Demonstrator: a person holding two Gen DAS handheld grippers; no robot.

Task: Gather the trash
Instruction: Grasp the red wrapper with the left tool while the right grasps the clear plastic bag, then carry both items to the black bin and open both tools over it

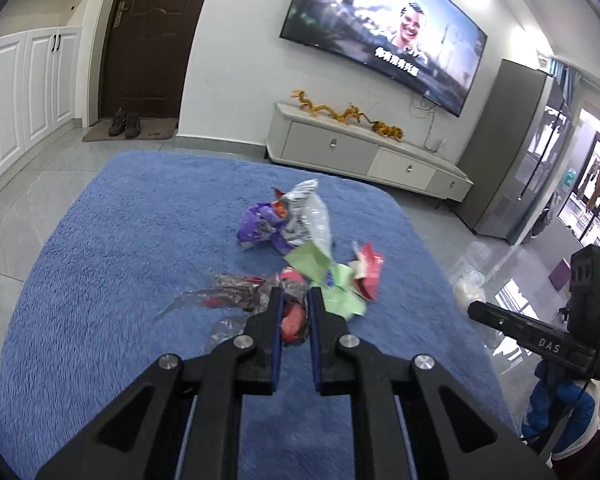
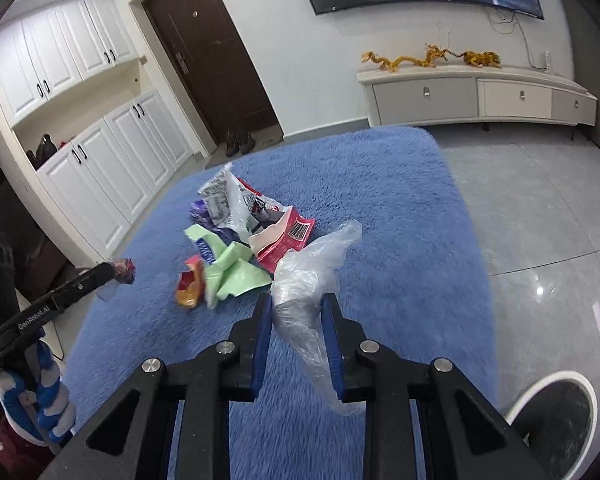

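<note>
Blue rug (image 1: 100,264), wall television (image 1: 380,28), brown door (image 2: 212,52)

My left hand-held gripper (image 1: 296,300) pinches a crumpled wrapper (image 1: 292,312) above the rug (image 1: 100,280); my right hand-held gripper (image 2: 296,312) clamps a plastic bag (image 2: 300,292). The trash pile (image 2: 240,236) lies on the rug at twelve o'clock from both, just beyond the fingertips. In the left wrist view, the door (image 1: 152,32) stands at eleven o'clock with shoes (image 1: 125,122) before it, the TV cabinet (image 1: 364,152) at one o'clock beyond the rug, the television (image 1: 384,28) above it. Cupboards (image 1: 24,92) line the wall at ten o'clock.
</note>
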